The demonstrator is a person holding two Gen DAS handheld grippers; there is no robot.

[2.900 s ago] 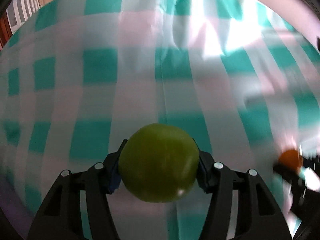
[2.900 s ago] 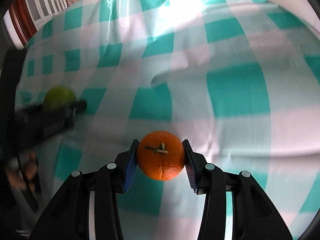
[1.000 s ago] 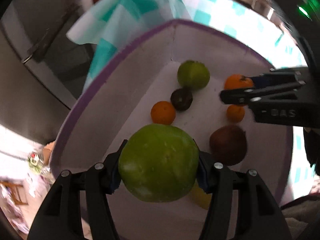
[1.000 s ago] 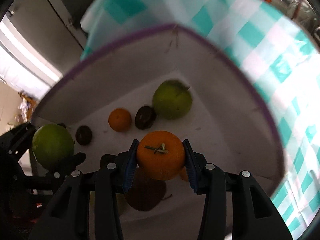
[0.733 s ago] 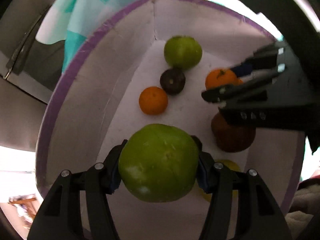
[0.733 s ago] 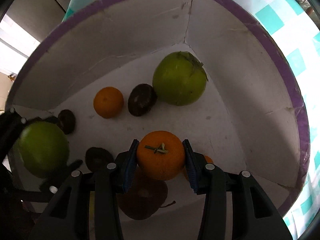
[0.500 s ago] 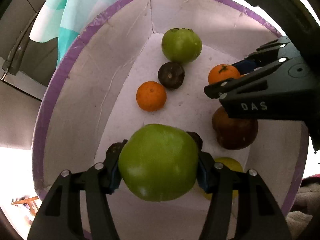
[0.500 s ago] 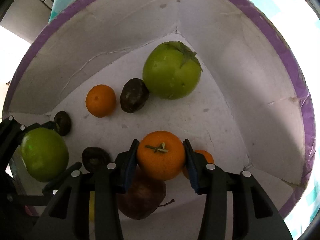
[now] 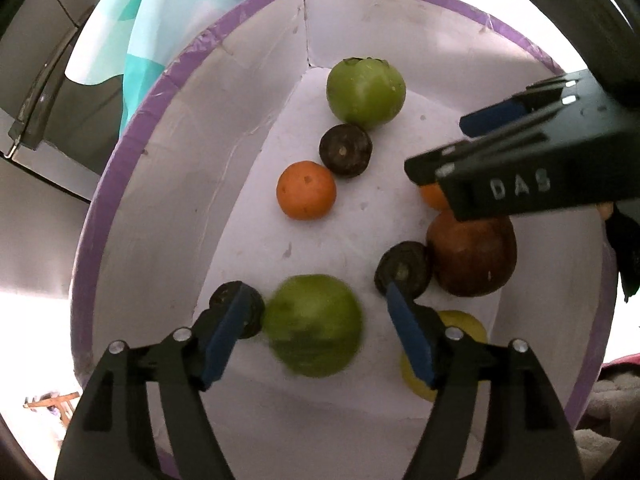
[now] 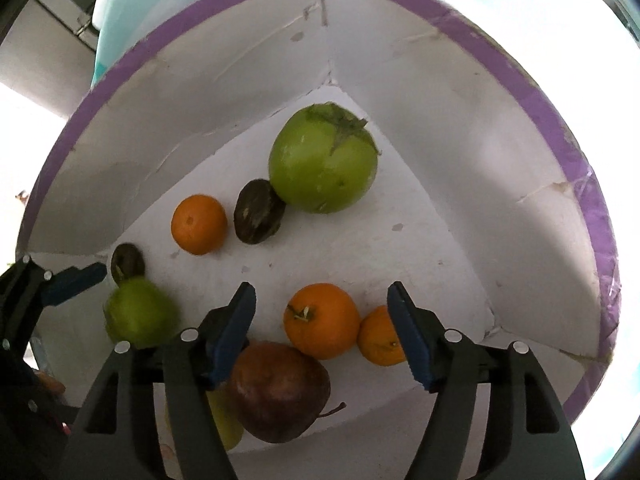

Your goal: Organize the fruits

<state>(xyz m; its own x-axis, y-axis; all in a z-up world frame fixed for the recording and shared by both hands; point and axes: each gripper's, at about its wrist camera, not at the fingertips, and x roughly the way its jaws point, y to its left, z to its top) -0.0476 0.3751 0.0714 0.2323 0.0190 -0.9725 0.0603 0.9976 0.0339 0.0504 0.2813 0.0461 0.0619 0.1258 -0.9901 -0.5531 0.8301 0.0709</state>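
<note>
Box: white box with purple rim, fruit on its floor (checked cloth beyond)
Left gripper: fingers opening; blurred green fruit between, untouched
Right gripper: fingers opening; orange lies free below

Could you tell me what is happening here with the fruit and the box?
A person is dropping fruit into a white box with a purple rim, using two handheld grippers. The left gripper is opening, and its green fruit, blurred, sits free between the pads. The right gripper is opening too, its orange lying loose beside a smaller orange. Other fruit already lies inside.
</note>
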